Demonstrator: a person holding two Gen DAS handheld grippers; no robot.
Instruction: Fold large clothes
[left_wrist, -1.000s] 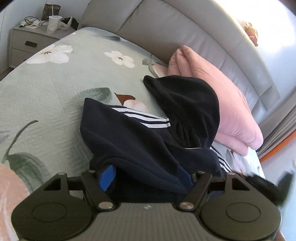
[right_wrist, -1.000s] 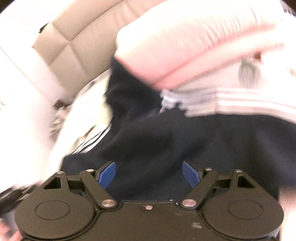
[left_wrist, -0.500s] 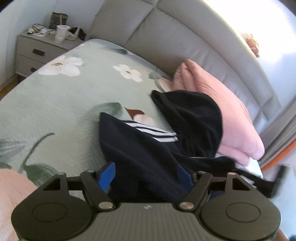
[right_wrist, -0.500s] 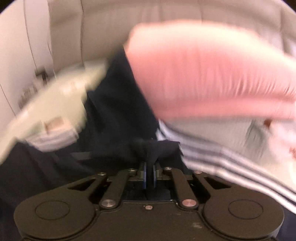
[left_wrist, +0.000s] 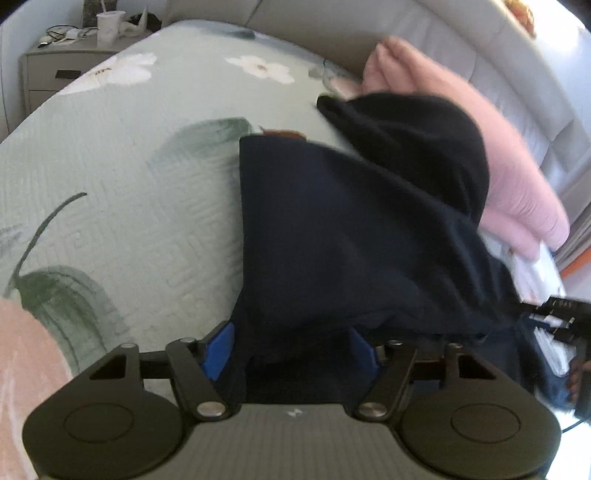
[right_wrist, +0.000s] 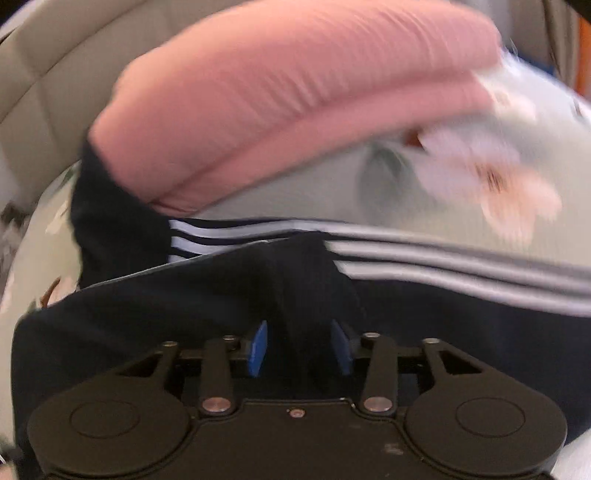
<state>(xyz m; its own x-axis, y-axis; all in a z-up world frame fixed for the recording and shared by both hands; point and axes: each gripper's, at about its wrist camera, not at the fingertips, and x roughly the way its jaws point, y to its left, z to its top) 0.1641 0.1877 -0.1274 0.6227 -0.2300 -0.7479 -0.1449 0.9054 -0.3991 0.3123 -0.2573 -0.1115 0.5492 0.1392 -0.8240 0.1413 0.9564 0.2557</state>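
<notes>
Left gripper, bottom centre: jaws wide, closing slightly, thick fold of navy jacket bunched between the blue pads. Right gripper, bottom centre: jaws part-open, just reopening, jacket ridge loose between. Jacket mid-frame on floral bedspread. Pink pillow beyond, upper frame.

Navy jacket: soft matt knit cloth. Bedspread: quilted, textured fabric. Headboard: smooth, padded, leather-like; pink blanket: finely ribbed cloth.

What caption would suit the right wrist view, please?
Right gripper, jaws just opening around a navy striped garment below a pink pillow.
</notes>
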